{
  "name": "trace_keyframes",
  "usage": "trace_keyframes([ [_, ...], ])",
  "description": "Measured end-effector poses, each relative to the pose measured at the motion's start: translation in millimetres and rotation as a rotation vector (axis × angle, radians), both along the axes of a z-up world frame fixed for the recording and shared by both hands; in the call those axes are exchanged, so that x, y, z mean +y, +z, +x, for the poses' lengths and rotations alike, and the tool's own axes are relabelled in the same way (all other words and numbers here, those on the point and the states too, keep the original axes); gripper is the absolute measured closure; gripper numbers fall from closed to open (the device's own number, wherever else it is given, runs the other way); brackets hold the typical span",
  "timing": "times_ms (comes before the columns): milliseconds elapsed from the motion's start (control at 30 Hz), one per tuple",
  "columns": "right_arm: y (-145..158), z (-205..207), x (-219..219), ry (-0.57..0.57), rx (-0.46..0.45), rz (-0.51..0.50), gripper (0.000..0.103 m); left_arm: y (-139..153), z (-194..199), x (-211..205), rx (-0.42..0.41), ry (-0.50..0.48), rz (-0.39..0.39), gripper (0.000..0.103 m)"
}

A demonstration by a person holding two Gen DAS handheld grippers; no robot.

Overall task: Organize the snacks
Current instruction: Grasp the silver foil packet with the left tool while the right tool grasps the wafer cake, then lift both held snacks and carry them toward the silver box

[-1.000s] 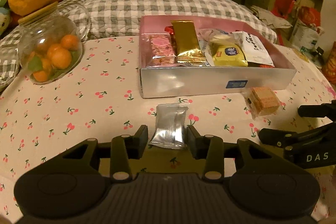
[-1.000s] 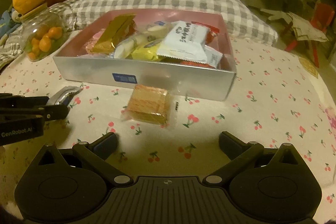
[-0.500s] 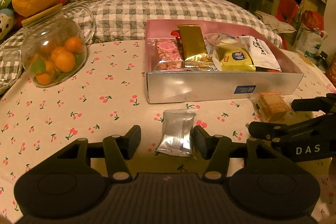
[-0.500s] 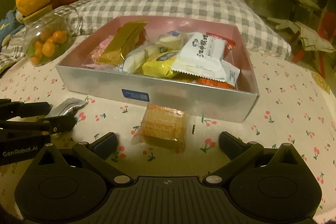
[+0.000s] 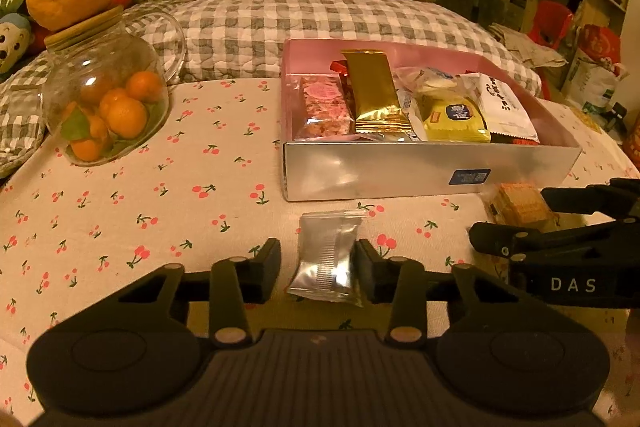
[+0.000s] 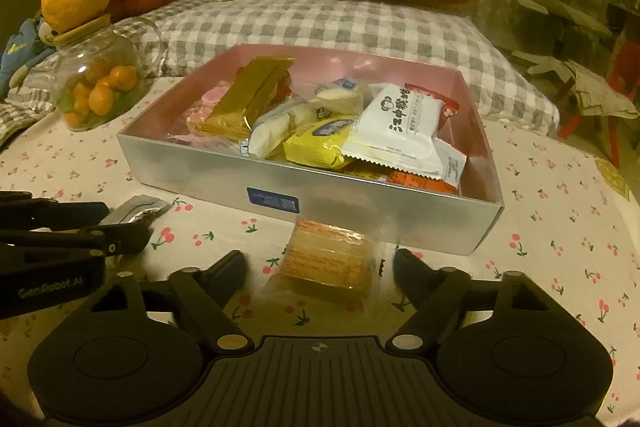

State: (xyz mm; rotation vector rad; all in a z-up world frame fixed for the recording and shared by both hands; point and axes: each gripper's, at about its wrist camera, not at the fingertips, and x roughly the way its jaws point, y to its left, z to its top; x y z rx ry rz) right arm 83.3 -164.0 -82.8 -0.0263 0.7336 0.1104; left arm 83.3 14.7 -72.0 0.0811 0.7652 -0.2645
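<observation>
Most snacks already lie in the silver box [image 5: 400, 175]. Two remain on the cloth: a silver packet [image 5: 326, 259] between the left gripper [image 5: 318, 267]'s parted fingers, and a wafer pack [image 6: 328, 263] between the right gripper [image 6: 320, 267]'s spread fingers, neither clamped.

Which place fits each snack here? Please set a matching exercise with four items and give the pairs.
Column 1:
1. silver packet
2. wafer pack
3. gold bar
4. tangerines

Column 2:
A. inside the glass jar
B. between the open jaws of the right gripper
C. in the snack box
D. between the open jaws of the left gripper

Pairs: 1-D, 2-B, 3-C, 4-A
</observation>
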Motion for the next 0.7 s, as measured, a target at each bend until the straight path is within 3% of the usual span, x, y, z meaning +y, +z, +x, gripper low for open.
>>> trace_keyframes([
  [100,2,0,1,-0.004,0.002,-0.007,0.038,1,1,1,0.01,0.0,-0.007,0.074],
  [267,5,-1,3,-0.003,0.002,-0.022,0.056,3,2,1,0.025,-0.002,-0.01,0.076],
  [467,7,-2,8,-0.004,0.011,-0.061,0.059,6,4,-1,0.054,-0.009,-0.007,0.078],
  [700,12,3,6,-0.028,0.093,-0.03,0.059,10,8,2,0.113,-0.001,-0.026,0.079],
])
